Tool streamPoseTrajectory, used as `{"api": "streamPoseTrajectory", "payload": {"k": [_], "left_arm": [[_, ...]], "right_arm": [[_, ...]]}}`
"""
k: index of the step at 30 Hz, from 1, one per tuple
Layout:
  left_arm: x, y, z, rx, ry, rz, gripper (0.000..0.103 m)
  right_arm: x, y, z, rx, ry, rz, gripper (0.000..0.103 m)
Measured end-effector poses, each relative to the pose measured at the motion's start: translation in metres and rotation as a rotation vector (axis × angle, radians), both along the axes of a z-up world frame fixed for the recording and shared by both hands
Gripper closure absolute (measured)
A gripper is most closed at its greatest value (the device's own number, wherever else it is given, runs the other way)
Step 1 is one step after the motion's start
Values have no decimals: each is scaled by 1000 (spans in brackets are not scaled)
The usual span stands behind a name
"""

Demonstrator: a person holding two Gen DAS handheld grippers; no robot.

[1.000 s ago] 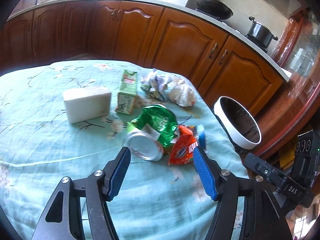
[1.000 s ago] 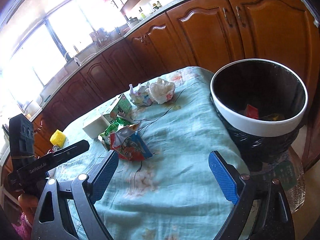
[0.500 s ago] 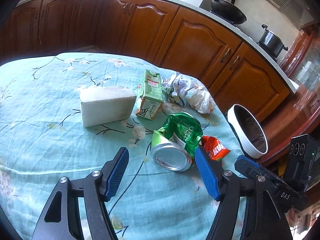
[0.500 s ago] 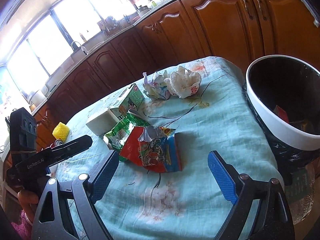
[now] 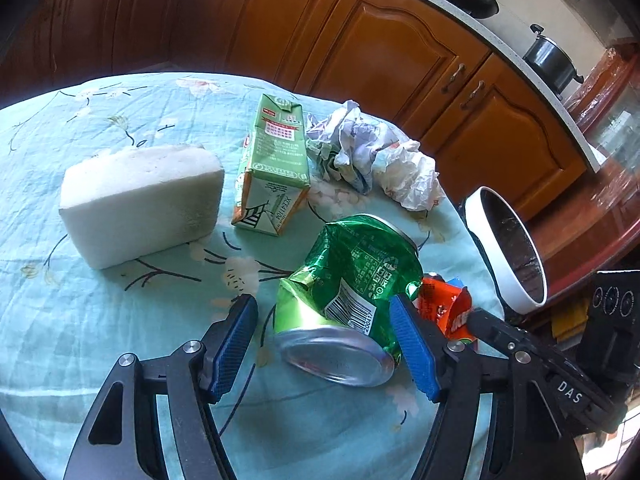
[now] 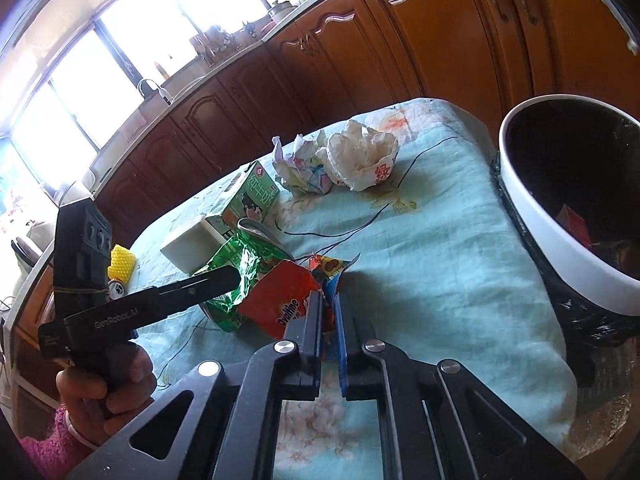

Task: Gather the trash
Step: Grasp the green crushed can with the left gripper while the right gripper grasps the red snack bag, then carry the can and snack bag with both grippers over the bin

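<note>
A crushed green can lies on the teal floral tablecloth. My left gripper is open and straddles it; the left pad stands clear of the can and the right pad sits close against its side. Just right of the can lies a red snack wrapper, and my right gripper is shut on its edge. The wrapper also shows behind the left gripper's right finger. A white-rimmed bin with a black liner stands off the table's right edge, with some trash inside.
Behind the can stand a green milk carton and a white foam block. Crumpled paper and a white plastic bag lie further back. Wooden cabinets run behind the table. A hand in a pink sleeve holds the left gripper.
The left gripper came forward and down until its fingers straddle the can. The right gripper dropped onto the red wrapper and its jaws went from wide open to shut on it.
</note>
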State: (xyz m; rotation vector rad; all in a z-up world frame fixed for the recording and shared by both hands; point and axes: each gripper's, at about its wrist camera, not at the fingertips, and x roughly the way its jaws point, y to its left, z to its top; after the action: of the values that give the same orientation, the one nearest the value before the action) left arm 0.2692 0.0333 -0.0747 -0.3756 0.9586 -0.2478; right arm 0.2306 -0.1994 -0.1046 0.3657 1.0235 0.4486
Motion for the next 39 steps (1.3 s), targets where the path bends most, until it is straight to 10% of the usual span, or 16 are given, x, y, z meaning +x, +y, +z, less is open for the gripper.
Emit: {"api": "streamPoseTrajectory", "payload": {"k": [4,39], "left_arm": [[-1,-8,-1,18,-20,-7,50],[-1,-113,41,39,-168,-212,56]], "right_arm": [[-4,-14,4,3,-12,-33,99],[-21,-134,47,13,-114,-255,101]]}}
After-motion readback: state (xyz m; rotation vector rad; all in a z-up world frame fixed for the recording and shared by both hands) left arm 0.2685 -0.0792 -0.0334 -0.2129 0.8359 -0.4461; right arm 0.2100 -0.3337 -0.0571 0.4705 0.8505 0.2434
